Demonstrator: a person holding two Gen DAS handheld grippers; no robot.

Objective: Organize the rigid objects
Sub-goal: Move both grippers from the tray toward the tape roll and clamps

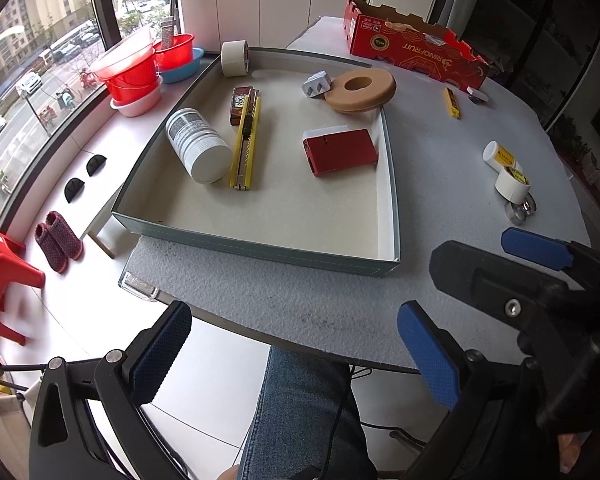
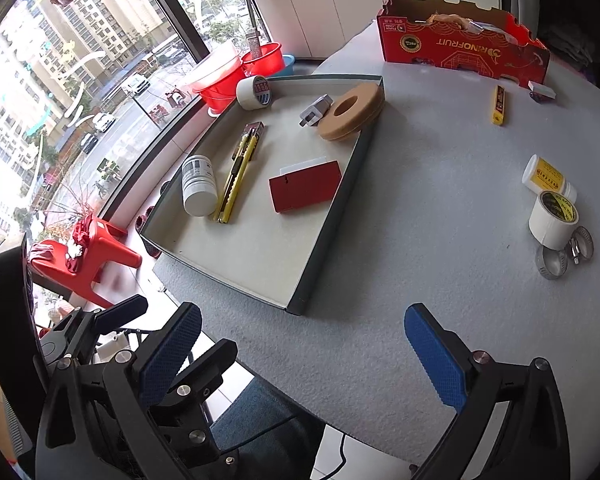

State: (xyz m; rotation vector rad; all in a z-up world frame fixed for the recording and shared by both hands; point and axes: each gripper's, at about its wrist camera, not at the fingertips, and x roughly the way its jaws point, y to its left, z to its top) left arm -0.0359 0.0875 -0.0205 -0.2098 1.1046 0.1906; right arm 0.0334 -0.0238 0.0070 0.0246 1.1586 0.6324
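Both tools are held low at the near edge of the counter (image 2: 380,280), and nothing is gripped. The left tool (image 1: 296,356) is seen with its blue pads spread wide apart over the counter's near rim; the right tool (image 2: 304,356) is likewise held fully apart, empty.

On the left half of the counter a shallow grey tray (image 1: 260,246) is laid out, and plenty is already gathered inside. A white canister (image 1: 198,146) is lying on its side at the tray's left, just beside a yellow utility knife (image 1: 246,148) that runs near to far. At the knife's far end a small dark box (image 1: 241,105) is seen, touching it. A red case (image 1: 340,152) is set towards the tray's right wall. At the far left corner a roll of white tape (image 1: 235,58) is stood on edge. A tan foam ring (image 1: 360,90) is propped on the tray's far right rim, with a white plug adapter (image 1: 316,85) right against it.

Out on the open counter to the right, well apart from the tray, more is waiting: a yellow blade case (image 2: 499,105) far off, a small white bottle (image 2: 546,175), a second tape roll (image 2: 553,218) just near of it, and metal hose clamps (image 2: 564,254) touching that roll. A red cardboard box (image 2: 460,46) is parked at the far edge.
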